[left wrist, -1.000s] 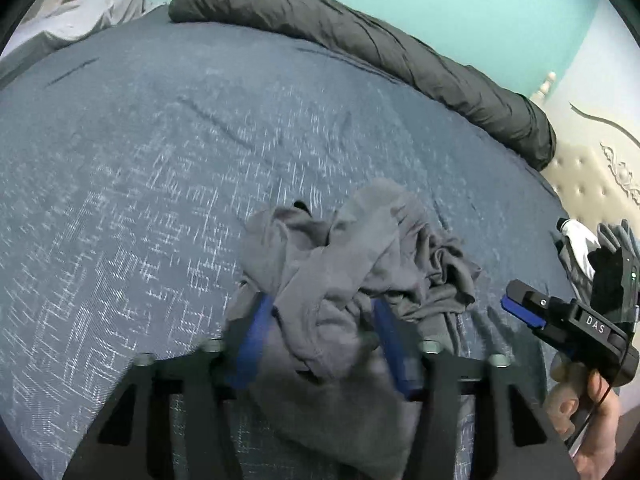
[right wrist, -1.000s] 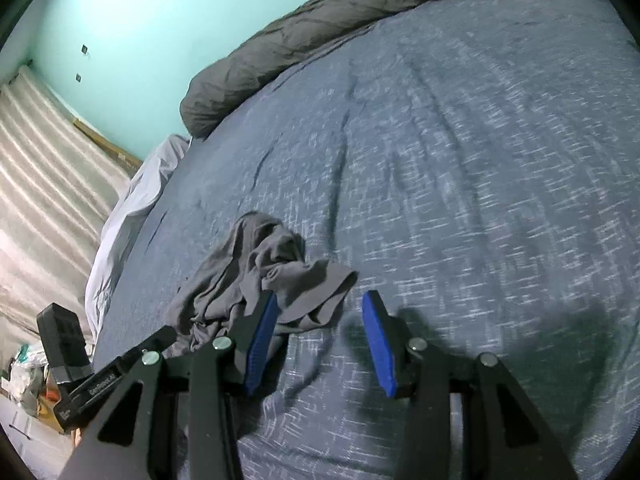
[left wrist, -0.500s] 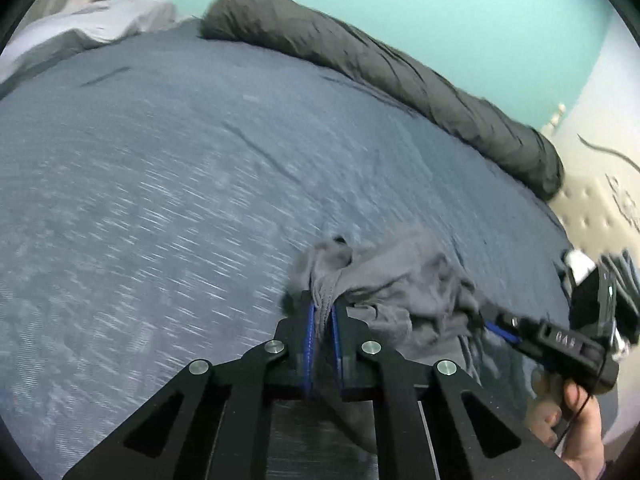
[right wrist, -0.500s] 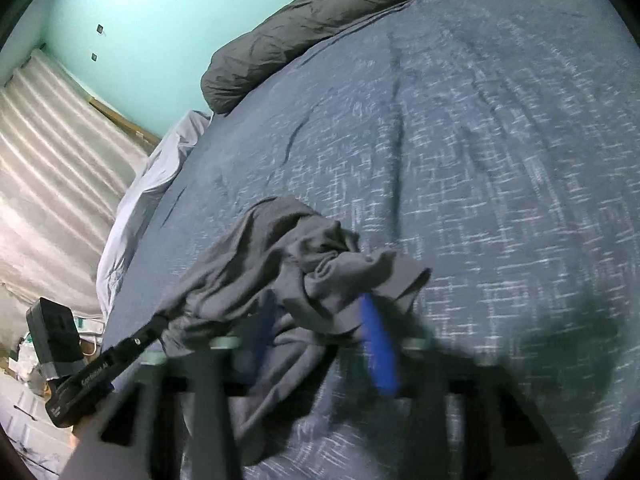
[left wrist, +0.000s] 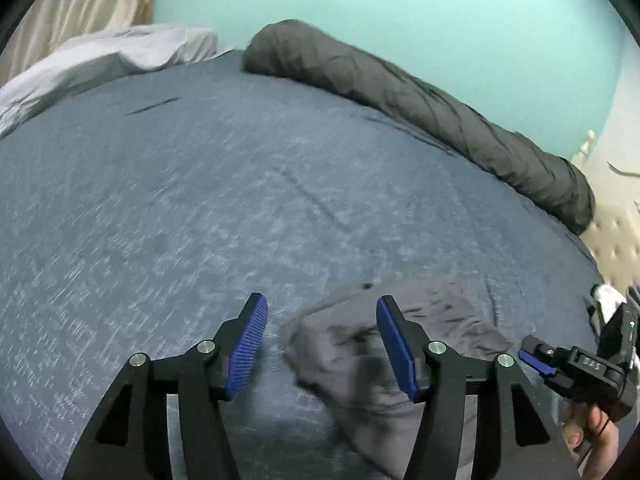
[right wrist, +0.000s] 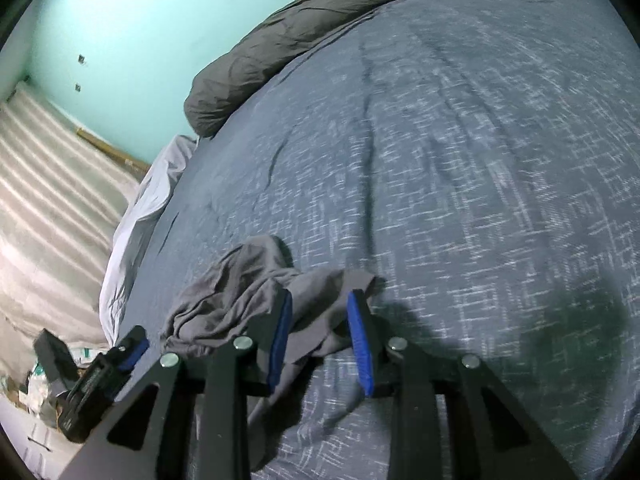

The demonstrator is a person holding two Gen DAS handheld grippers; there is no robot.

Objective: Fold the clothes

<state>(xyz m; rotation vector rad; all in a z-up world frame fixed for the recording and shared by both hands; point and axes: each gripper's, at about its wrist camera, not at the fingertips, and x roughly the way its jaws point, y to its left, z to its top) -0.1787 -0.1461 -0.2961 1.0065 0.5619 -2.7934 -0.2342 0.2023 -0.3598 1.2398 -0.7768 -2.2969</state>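
1. Teal wall (left wrist: 400,20) behind, pale curtain (right wrist: 44,208) at the side. You're working over a blue-grey bedspread (left wrist: 200,200) that fills most of both wrist views.
2. Dark grey rolled duvet (left wrist: 420,108) lies along the far edge of the bedspread, against the wall. Light grey sheet (left wrist: 100,60) is bunched at the corner beside the curtain.
3. Grey garment (right wrist: 240,292) sits crumpled on the bedspread, near edge, well apart from the duvet. Not folded, not flat.
4. Your left gripper (left wrist: 322,344) is spread wide with nothing between the 2 blue pads. Garment lies below and ahead of it, mostly under the right-hand finger. The view is motion-blurred, so cloth detail is poor.
5. Your right gripper (right wrist: 320,340) is also apart, not clamped. A flap of the garment lies in the gap between its 2 fingers and runs over the left-hand pad. Can't tell if either pad actually presses the cloth.
6. Each gripper shows in the other's view: the right one low at the right edge of the left wrist view with your hand (left wrist: 588,436) on it, the left one low left in the right wrist view.
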